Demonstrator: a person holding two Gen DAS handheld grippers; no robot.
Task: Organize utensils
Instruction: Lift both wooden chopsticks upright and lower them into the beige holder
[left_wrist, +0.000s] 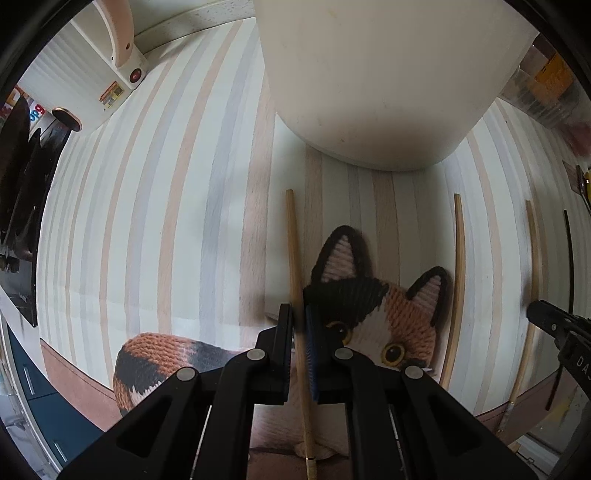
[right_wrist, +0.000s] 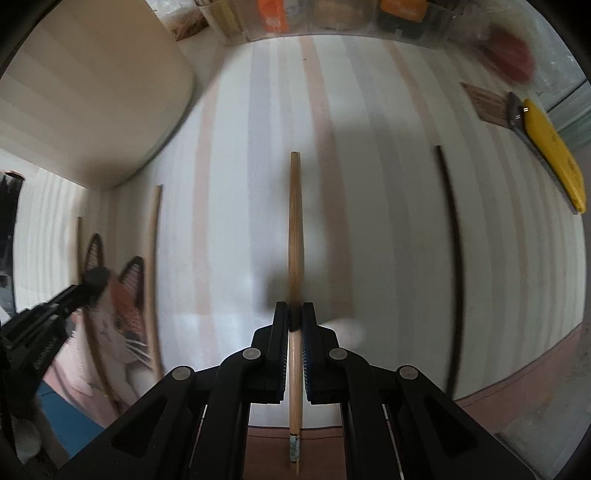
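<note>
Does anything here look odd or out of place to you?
Mostly tidy: the chopsticks lie in rough parallel on the striped table. One dark chopstick doesn't match the wooden ones, and a yellow utility knife lies at the table's edge, hardly a utensil.

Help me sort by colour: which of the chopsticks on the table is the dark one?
The black chopstick, lying free on the striped table to the right of the right gripper; the others are light wood.

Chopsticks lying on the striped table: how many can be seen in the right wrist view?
4. One light chopstick is clamped in the right gripper; a dark one lies to its right; two light ones lie left, by the cat mat. More may be hidden.
</note>
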